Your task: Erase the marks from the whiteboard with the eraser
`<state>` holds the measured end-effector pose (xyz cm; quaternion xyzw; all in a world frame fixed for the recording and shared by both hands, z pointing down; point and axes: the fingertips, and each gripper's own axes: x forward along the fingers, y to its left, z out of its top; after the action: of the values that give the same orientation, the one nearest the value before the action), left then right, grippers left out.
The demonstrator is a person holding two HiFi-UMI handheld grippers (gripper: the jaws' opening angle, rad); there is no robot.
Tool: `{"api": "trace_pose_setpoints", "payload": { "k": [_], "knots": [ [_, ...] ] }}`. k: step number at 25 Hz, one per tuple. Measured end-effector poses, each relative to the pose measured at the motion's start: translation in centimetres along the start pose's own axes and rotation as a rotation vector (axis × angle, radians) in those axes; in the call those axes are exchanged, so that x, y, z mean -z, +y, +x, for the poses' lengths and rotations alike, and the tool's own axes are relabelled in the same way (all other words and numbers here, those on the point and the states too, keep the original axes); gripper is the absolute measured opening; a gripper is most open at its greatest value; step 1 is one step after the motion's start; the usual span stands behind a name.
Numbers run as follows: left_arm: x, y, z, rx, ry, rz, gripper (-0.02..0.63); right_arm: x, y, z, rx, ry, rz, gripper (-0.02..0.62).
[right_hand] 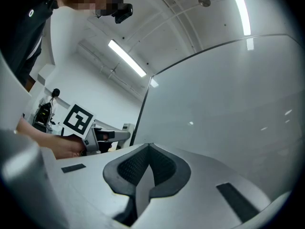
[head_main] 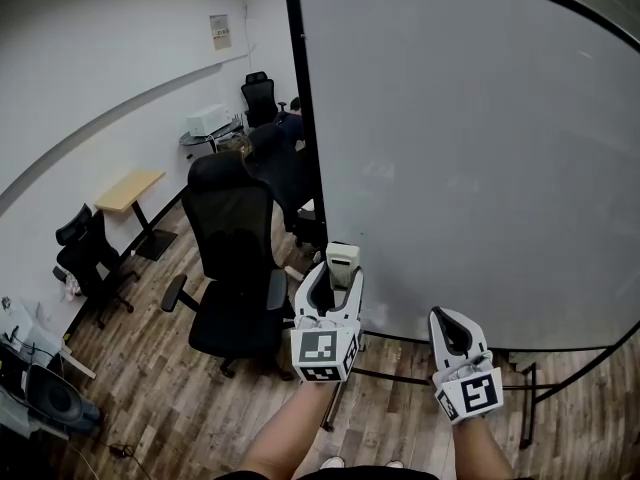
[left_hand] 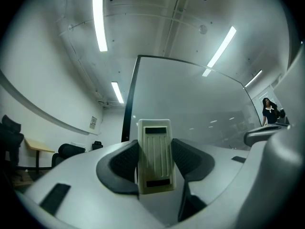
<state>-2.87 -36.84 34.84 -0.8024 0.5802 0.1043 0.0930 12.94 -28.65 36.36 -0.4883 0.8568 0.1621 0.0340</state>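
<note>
Nearest, left tongs [head_main: 335, 288] clamp the eraser [head_main: 342, 264] upright, raised near the whiteboard [head_main: 470, 148] for wiping; right tongs [head_main: 448, 322] closed, empty, idle alongside.

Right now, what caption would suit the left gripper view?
Left hand-held gripper clamps a cream eraser upright, facing the whiteboard.
</note>
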Motion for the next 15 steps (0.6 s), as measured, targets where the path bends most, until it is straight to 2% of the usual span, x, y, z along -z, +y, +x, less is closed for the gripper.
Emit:
{"api": "trace_pose_setpoints", "payload": {
  "k": [8,15],
  "knots": [
    [-0.7,2.5,3.8,-0.03,-0.022,0.004,0.239,0.7,0.3,0.3,-0.009,0.012,0.012,0.02],
    [0.5,3.7,6.2,-0.052,0.001,-0.018,0.239,1.7,-0.1,0.1,-0.009,0.04,0.015,0.02]
  ]
}}
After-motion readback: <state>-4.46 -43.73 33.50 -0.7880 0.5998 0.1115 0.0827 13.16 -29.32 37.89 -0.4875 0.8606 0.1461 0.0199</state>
